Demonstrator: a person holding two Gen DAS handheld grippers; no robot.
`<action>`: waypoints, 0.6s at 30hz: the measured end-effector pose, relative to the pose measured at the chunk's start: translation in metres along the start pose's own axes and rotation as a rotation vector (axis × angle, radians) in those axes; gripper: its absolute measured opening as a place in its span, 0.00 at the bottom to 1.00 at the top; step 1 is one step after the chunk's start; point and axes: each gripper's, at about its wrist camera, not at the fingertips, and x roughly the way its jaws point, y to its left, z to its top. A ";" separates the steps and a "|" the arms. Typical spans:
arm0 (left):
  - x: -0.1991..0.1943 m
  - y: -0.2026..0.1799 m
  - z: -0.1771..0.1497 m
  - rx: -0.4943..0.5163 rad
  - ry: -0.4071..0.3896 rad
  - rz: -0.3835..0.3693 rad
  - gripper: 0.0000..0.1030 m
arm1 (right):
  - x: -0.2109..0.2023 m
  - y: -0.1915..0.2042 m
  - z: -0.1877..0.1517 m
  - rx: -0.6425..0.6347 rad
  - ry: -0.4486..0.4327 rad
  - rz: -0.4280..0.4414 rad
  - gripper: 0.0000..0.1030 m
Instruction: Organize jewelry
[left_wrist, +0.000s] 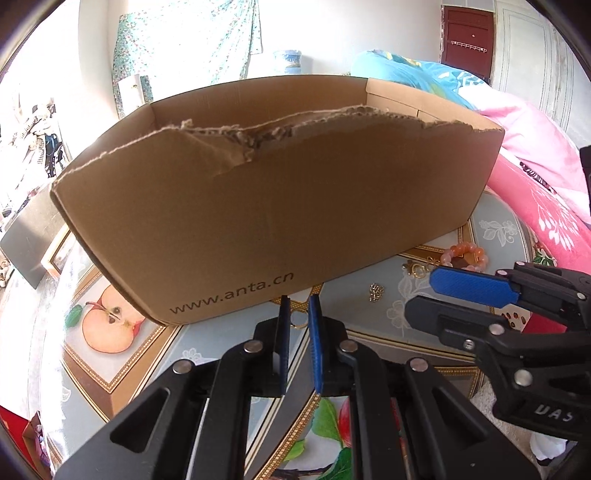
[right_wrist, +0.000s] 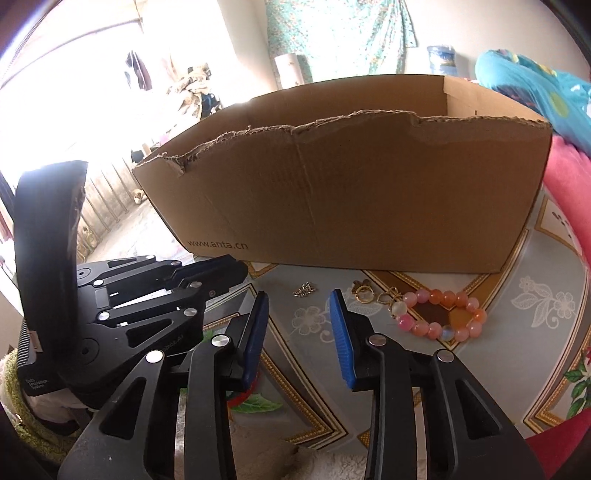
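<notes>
Left wrist view, my entry: cardboard box fills the frame. Matte brown corrugated board, near wall torn ragged along the top, a web address printed low on it.

Colleague: Tongs?

Me: left gripper narrow. A small gold hoop sits in the slit between the blue ribbed pads, which look to touch it on both sides. The right gripper comes in from the right with its fingers apart. From its own camera the right gripper has a moderate gap and holds nothing.

Colleague: Rest of the jewelry?

Me: all on the table, in front of the box. The bead bracelet is a loop of glossy round beads, pink, orange and some milky. Gold trinkets are just beside it, one touching a pale bead. A short kinked chain piece lies apart, beyond the right fingertips.

Colleague: Surface, room?

Me: the tablecloth is shiny grey-blue, printed with white flowers, gold borders and a halved apple. Pink blanket and turquoise bedding lie to the right. Behind are a floral curtain and a dark red door, in very bright daylight.
</notes>
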 end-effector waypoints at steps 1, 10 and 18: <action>-0.002 0.002 -0.001 -0.003 -0.005 -0.002 0.09 | 0.004 0.001 0.002 -0.013 0.008 -0.009 0.23; -0.011 0.019 -0.006 -0.025 -0.032 -0.024 0.09 | 0.030 0.010 0.014 -0.119 0.077 -0.090 0.14; -0.015 0.021 -0.007 -0.027 -0.053 -0.025 0.09 | 0.039 0.030 0.022 -0.178 0.117 -0.130 0.01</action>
